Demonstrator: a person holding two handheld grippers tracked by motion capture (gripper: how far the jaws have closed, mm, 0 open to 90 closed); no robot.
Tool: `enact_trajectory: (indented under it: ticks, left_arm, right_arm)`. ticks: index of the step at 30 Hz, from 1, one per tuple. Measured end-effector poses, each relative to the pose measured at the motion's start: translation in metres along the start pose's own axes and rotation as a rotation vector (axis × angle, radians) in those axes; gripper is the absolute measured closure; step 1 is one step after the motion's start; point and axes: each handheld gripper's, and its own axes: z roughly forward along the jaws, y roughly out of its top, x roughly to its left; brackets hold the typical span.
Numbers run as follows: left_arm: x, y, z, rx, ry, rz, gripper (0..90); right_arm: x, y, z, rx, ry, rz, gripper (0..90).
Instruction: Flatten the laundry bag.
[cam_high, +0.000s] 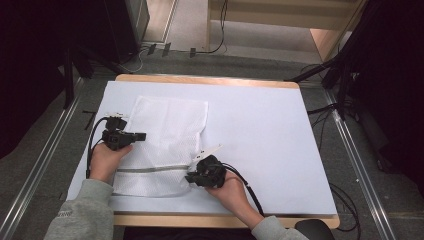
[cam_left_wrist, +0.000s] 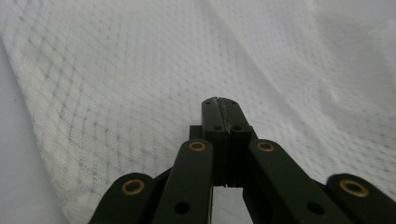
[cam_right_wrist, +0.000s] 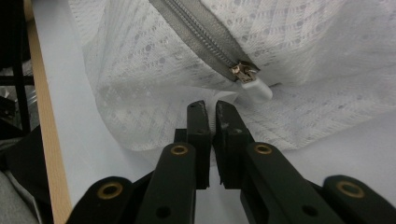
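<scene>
Both grippers pinched on a mesh bag near the tabletop's front-left corner.

High view: the bag (cam_high: 167, 145) lay flat; a hard pull could have dragged it. Left gripper view: the left gripper (cam_left_wrist: 219, 101) was closed, perhaps on mesh that might slip. Right gripper view: the right gripper (cam_right_wrist: 211, 108) nipped fabric below the zip pull (cam_right_wrist: 250, 79), risking a missed tab.

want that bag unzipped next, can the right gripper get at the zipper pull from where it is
Probably yes. In the right gripper view the zipper pull lies just beyond the right gripper, with nothing between them. But its jaws look closed on the mesh bag edge, so it would have to let go first.
</scene>
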Motion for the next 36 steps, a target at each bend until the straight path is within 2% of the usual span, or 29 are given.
enact_trajectory:
  ticks: [5,13,16,22,32,36]
  left_arm:
    - [0.007,-0.004,0.005,0.04,0.032,0.003,90.0]
    - [0.007,-0.005,0.004,0.036,0.047,0.027,90.0]
    - [0.007,-0.006,0.004,0.034,0.047,0.021,90.0]
    - [0.01,-0.006,0.003,0.037,0.039,0.017,90.0]
    - [0.012,-0.007,0.003,0.026,0.023,0.001,90.0]
    - [0.012,-0.007,0.003,0.027,0.021,-0.006,90.0]
  right_arm:
    - [-0.002,-0.001,-0.007,0.015,-0.005,-0.008,89.6]
    - [-0.004,-0.008,-0.031,0.015,-0.003,-0.017,88.9]
    - [-0.005,-0.014,-0.041,0.021,0.003,-0.002,88.5]
    - [-0.006,-0.027,-0.056,0.029,-0.015,0.008,90.0]
    - [-0.018,-0.049,-0.081,0.039,-0.068,0.048,90.0]
    - [-0.02,-0.056,-0.086,0.032,-0.081,0.047,90.0]
